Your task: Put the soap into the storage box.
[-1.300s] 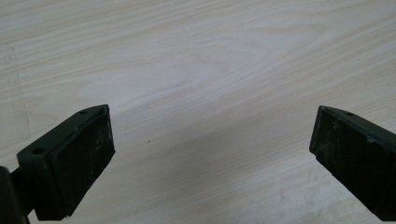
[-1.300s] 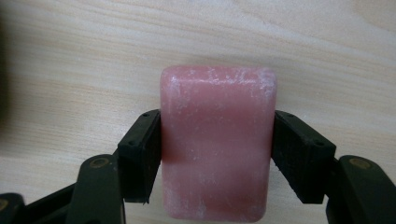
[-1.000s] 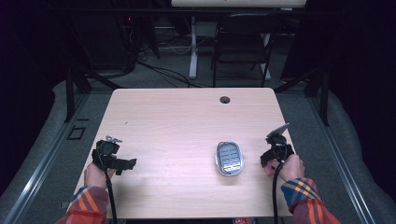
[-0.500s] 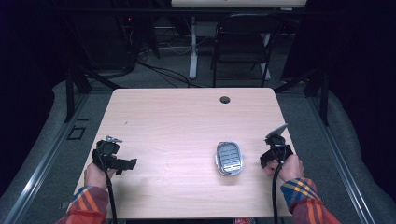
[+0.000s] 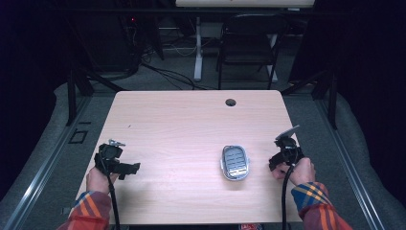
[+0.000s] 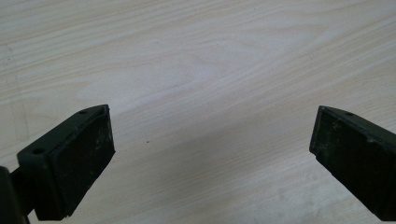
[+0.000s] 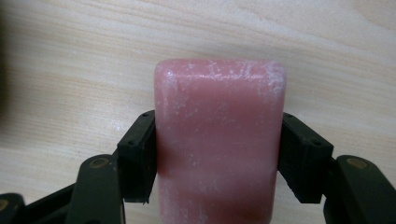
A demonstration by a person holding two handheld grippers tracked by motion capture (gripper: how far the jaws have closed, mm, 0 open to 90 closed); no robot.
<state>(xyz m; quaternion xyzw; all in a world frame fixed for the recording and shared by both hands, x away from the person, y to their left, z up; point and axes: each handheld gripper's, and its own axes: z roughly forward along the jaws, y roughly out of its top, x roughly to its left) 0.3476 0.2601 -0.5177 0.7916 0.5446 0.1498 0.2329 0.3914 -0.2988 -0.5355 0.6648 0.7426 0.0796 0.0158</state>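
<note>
Right gripper view: right gripper (image 7: 219,154) pinches pink soap bar (image 7: 219,140) across its sides | likely stiff, slippery, light; hold mid-length | left gripper (image 6: 210,149) spread, empty

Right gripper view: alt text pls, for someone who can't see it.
A pink bar of soap, dusted with white scuffs, is clamped between the right gripper's two black jaws, one pressed against each long side. Behind it lies the light wood table.

Dark room: black chair (image 5: 246,45) on grey floor (image 5: 182,72) behind wooden table (image 5: 191,120)
</note>
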